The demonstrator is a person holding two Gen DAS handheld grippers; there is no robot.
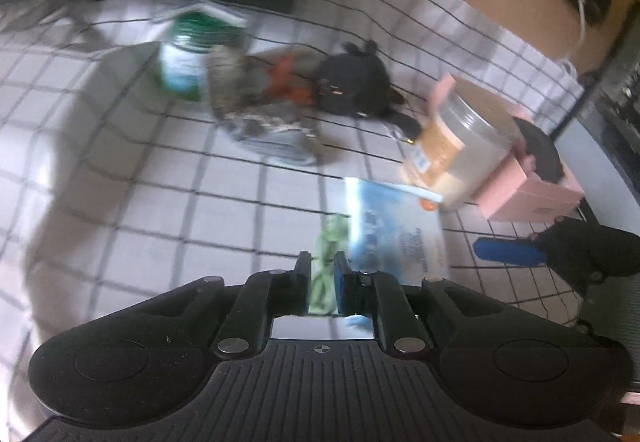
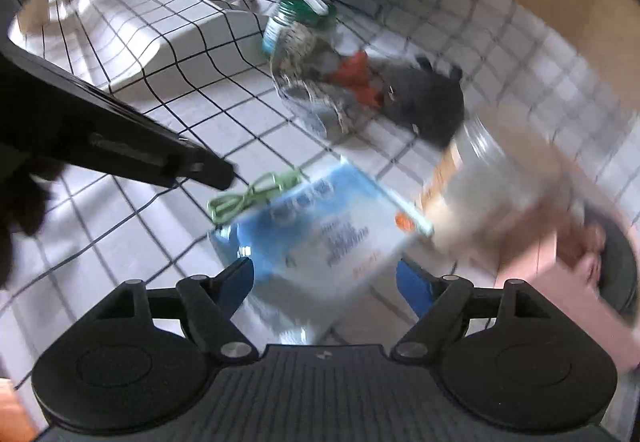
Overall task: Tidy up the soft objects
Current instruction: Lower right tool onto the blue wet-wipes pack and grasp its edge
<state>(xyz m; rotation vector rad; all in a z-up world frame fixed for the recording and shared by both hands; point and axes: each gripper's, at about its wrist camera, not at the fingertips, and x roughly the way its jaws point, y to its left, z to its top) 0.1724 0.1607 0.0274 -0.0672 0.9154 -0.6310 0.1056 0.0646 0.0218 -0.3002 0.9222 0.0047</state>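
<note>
My left gripper (image 1: 322, 262) is shut on a light green cord (image 1: 326, 274) that hangs between its pads; the same cord (image 2: 256, 191) shows coiled in the right wrist view, just beyond the left gripper's finger (image 2: 200, 165). My right gripper (image 2: 325, 278) is open, its blue pads either side of a blue and white soft pack (image 2: 320, 234), which also shows in the left wrist view (image 1: 394, 230). A black plush toy (image 1: 354, 83) (image 2: 428, 101), an orange soft piece (image 1: 286, 75) (image 2: 356, 75) and a grey crumpled bundle (image 1: 264, 121) (image 2: 316, 101) lie further back.
All lies on a white cloth with a black grid (image 1: 140, 181). A green-lidded jar (image 1: 192, 53) stands at the back. A clear tub with an orange label (image 1: 456, 145) leans on a pink box (image 1: 532, 193). The right gripper's blue finger (image 1: 508, 252) shows at right.
</note>
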